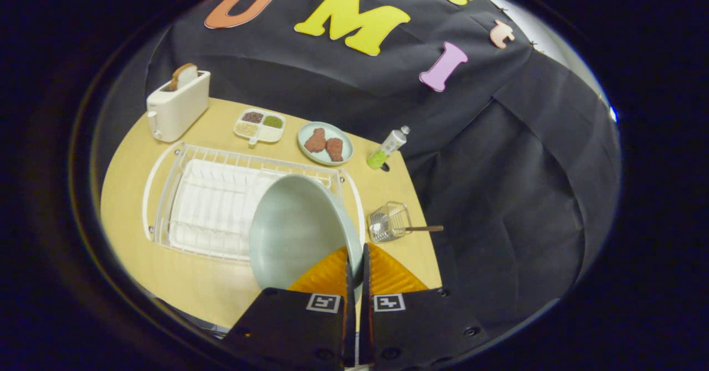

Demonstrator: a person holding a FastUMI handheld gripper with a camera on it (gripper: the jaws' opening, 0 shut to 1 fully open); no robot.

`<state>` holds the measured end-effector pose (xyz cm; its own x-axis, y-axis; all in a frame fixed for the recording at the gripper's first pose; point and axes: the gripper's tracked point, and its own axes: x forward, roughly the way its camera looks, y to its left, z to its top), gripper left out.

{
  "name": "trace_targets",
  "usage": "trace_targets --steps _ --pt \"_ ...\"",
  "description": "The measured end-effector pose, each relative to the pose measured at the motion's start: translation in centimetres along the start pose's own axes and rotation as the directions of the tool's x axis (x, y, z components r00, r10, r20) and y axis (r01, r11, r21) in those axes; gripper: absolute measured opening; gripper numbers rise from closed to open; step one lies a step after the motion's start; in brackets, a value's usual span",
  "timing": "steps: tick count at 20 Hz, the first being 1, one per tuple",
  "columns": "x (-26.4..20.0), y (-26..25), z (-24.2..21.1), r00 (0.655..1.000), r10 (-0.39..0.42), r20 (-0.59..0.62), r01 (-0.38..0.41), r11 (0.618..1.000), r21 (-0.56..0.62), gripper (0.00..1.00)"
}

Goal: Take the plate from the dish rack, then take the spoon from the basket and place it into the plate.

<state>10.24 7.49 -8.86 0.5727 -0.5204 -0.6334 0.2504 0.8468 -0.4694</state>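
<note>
Hand-held gripper (356, 260) clamped on the near rim of the pale green plate (296, 230), one finger on each face of it, plate held tilted on edge. Plate hanging over the right end of the white wire dish rack (183, 205); contact with the rack not clear. Rack resting on the wooden tabletop (183, 285), ribbed white tray inside it. Just right of the rack, a small wire basket (389, 221) holding the spoon (412, 228), bowl in the basket, handle poking out away from the rack. Beyond the rack, a white toaster (177, 108) with a slice of bread (184, 76) standing in its slot, a four-compartment dish (259, 125) of grains, a small plate (325, 143) with two brown pieces of food, and a bottle (388, 148) lying tilted.
</note>
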Motion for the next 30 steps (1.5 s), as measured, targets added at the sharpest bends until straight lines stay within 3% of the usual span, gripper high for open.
trace_targets --steps 3,7,10,20,25,27,29,30 --pt "0.0 -1.1 -5.1 0.995 0.088 0.040 -0.091 0.994 0.065 0.08" --pt "2.5 0.8 -13.0 0.966 0.258 -0.029 -0.253 0.960 0.122 0.08" --pt "5.2 1.1 -15.9 0.938 0.334 -0.094 -0.314 0.932 0.182 0.08" --pt "13.7 0.4 -17.0 0.854 0.511 -0.099 -0.462 0.832 0.308 0.10" --pt "17.5 -0.2 -16.8 0.860 0.507 -0.057 -0.470 0.830 0.300 0.09" --pt "18.1 0.3 -16.2 0.834 0.551 -0.006 -0.522 0.793 0.313 0.10" --pt "17.7 -0.2 -14.1 0.803 0.582 0.130 -0.589 0.739 0.327 0.11" --pt "17.6 -1.0 -13.3 0.795 0.578 0.186 -0.604 0.721 0.339 0.18"
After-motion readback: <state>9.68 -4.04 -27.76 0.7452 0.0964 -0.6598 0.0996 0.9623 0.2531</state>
